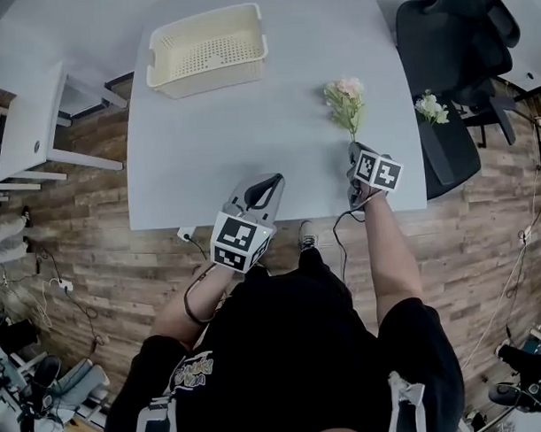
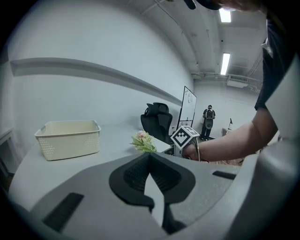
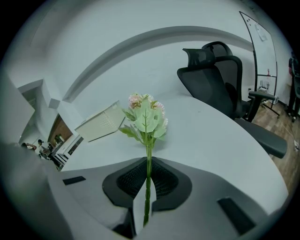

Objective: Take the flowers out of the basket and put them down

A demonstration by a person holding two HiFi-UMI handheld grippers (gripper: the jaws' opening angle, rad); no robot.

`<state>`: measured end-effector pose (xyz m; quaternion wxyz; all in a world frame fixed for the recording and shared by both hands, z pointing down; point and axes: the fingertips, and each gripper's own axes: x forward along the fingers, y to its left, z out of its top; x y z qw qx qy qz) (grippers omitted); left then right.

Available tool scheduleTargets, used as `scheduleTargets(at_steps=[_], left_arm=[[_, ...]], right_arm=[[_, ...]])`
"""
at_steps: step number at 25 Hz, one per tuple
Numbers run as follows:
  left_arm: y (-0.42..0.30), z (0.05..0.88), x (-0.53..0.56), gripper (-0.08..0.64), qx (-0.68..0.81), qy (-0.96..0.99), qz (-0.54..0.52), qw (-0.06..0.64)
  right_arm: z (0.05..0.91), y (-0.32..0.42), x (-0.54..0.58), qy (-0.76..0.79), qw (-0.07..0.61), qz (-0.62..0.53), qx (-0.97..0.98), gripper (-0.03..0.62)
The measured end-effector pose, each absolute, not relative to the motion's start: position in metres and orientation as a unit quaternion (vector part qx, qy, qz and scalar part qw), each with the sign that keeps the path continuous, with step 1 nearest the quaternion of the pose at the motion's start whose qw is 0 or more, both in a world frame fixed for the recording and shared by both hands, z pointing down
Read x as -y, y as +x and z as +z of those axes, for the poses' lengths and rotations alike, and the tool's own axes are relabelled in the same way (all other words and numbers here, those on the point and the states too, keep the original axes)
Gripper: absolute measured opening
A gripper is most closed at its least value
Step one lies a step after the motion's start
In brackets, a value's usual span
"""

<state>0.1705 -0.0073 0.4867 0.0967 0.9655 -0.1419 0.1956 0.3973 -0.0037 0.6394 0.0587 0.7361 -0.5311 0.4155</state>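
Note:
A bunch of pale pink flowers with green leaves (image 1: 345, 102) lies low over the grey table (image 1: 250, 140), right of centre. My right gripper (image 1: 357, 159) is shut on its thin green stem (image 3: 148, 168), and the blooms (image 3: 145, 115) point away from me. The cream basket (image 1: 207, 49) stands at the far left of the table and looks empty. My left gripper (image 1: 268, 186) hovers at the table's near edge. Its jaws (image 2: 150, 161) are shut with nothing between them. From the left gripper view, the flowers (image 2: 143, 141) show to the right of the basket (image 2: 69, 138).
A black office chair (image 1: 451, 45) stands close to the table's right edge, and a second small white-green bunch (image 1: 431, 108) rests on its seat. A white side table (image 1: 28, 122) stands at the left. Cables trail over the wooden floor (image 1: 113, 260).

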Motion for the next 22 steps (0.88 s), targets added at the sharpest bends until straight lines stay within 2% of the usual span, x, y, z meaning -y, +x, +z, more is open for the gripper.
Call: scheduleTargets(at_steps=[11,19,22], left_arm=[[0.205,0.500,0.001,0.006,0.161,0.960,0.201,0.109],[0.204,0.495,-0.008,0.006,0.169,0.960,0.197,0.103],[0.200,0.492,-0.012,0.006,0.171,0.960,0.196,0.099]], right_arm=[[0.677,0.413,-0.005,0.734,0.086,0.427,0.521,0.041],[0.678,0.405,-0.007,0.724,0.099,0.423,0.535,0.043],[0.676,0.403,-0.008,0.721,0.102,0.418,0.543,0.069]])
